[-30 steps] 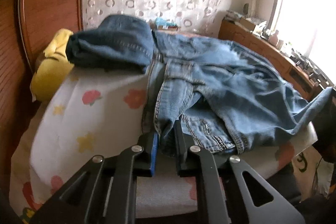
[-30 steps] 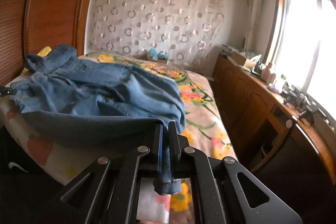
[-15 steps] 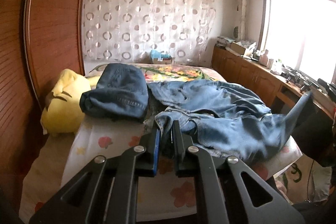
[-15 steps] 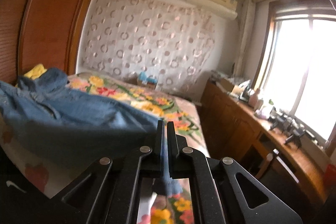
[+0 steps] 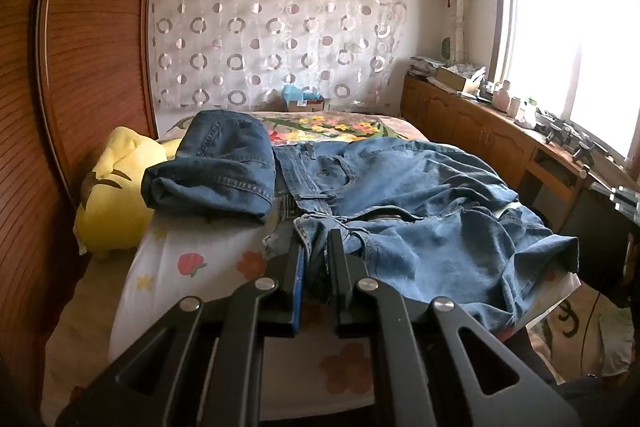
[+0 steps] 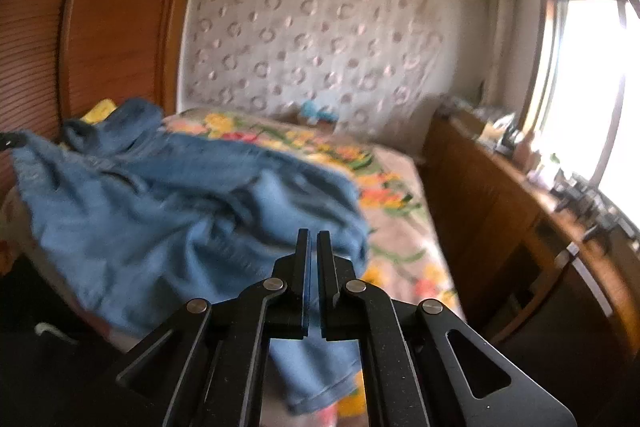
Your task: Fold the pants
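Observation:
Light blue jeans [image 5: 420, 211] lie crumpled across the floral bed [image 5: 200, 267]. My left gripper [image 5: 316, 247] is shut on their waistband near the bed's front edge. In the right wrist view the same jeans [image 6: 160, 203] spread to the left, blurred. My right gripper [image 6: 314, 247] is shut on a leg end, and the hem [image 6: 316, 383] hangs below the fingers.
A folded darker pair of jeans [image 5: 216, 167] lies at the head of the bed beside a yellow plush pillow [image 5: 112, 199]. A wooden headboard wall [image 5: 88, 67] stands at the left. A wooden cabinet [image 5: 480, 135] with clutter runs under the window on the right.
Both grippers have lifted and pulled back, and the jeans have shifted with them. The right view has swung down and left, so the leg now lies slack on the bed.

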